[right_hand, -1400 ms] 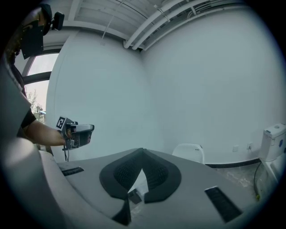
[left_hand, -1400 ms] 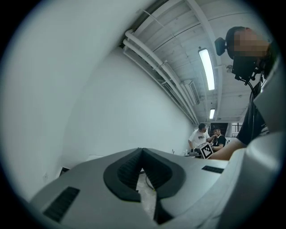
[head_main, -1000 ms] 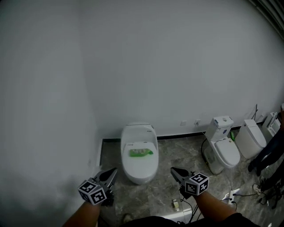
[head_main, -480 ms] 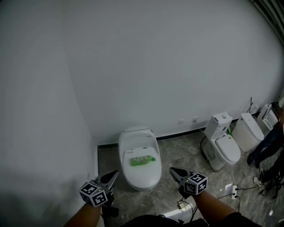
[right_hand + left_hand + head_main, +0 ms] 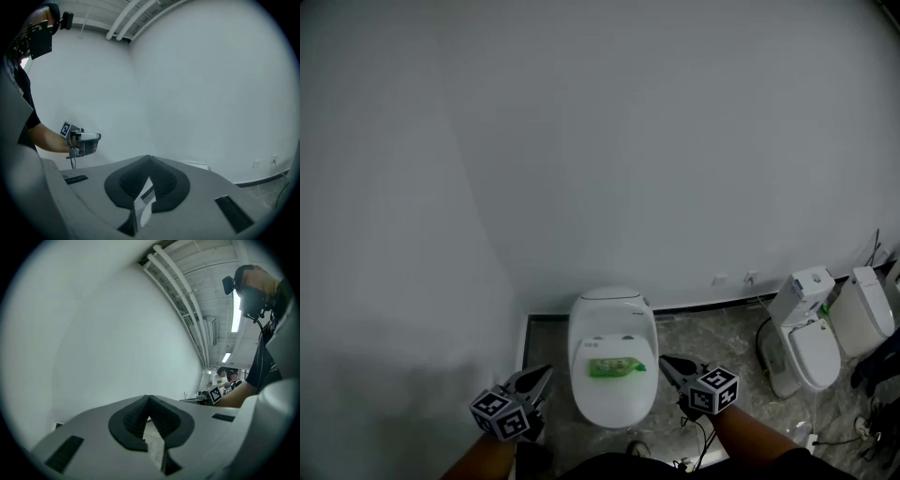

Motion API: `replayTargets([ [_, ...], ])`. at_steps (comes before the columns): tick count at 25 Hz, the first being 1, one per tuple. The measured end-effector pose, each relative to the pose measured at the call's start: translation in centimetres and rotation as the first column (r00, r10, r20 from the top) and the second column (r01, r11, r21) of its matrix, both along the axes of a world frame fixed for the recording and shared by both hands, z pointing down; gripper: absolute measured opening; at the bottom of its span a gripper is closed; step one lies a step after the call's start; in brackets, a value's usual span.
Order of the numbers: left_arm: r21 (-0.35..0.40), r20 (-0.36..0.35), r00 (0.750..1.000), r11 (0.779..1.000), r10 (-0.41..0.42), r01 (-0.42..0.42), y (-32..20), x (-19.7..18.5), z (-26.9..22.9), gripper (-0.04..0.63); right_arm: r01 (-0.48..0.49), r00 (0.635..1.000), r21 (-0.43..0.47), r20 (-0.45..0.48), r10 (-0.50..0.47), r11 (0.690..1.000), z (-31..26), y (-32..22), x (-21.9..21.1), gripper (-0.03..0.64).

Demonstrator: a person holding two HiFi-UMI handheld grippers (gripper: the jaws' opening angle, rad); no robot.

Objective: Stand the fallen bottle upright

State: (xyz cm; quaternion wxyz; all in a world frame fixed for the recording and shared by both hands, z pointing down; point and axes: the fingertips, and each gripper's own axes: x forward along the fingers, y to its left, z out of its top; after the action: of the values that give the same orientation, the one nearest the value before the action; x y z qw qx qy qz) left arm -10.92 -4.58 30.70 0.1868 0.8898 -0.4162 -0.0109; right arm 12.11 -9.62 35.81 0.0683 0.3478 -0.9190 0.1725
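Observation:
A green bottle [image 5: 615, 367] lies on its side on the closed lid of a white toilet [image 5: 612, 323] in the head view. My left gripper [image 5: 546, 372] is low at the left, its jaws shut and empty, tip just left of the toilet bowl. My right gripper [image 5: 664, 360] is at the toilet's right side, shut as well, with nothing in it. Neither touches the bottle. The left gripper view shows its jaws [image 5: 149, 400] pressed together against a white wall. Shut jaws [image 5: 150, 160] also fill the right gripper view, with the left gripper [image 5: 84, 142] seen beyond.
Two more white toilets [image 5: 811, 330] [image 5: 868, 317] stand along the wall to the right. A white wall rises close behind the toilet, with a dark skirting strip [image 5: 546, 317]. Cables [image 5: 705, 439] trail on the grey marbled floor near my right arm.
The toilet with the bottle has come nearer and now sits centred between the grippers. Both grippers moved forward toward it and stayed shut.

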Motion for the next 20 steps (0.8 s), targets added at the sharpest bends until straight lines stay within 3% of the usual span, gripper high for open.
replayTargets([
  [6, -0.051, -0.014, 0.997, 0.996, -0.078, 0.077, -7.8, 2.4, 0.9, 0.008, 0.086, 0.996, -0.026, 0.004, -0.086, 0.996, 0.8, -10.0, 1.4, 0.005],
  [12, -0.071, 0.003, 0.998, 0.996, -0.059, 0.059, -12.8, -0.1, 4.1, 0.008, 0.076, 0.997, -0.051, 0.0, -0.076, 0.996, 3.4, -15.3, -1.4, 0.006],
  [20, -0.1, -0.018, 0.995, 0.99, 0.097, -0.098, -20.8, -2.7, 5.2, 0.008, -0.066, 0.997, -0.068, -0.052, 0.063, 0.996, 3.2, -21.2, -3.7, 0.006],
])
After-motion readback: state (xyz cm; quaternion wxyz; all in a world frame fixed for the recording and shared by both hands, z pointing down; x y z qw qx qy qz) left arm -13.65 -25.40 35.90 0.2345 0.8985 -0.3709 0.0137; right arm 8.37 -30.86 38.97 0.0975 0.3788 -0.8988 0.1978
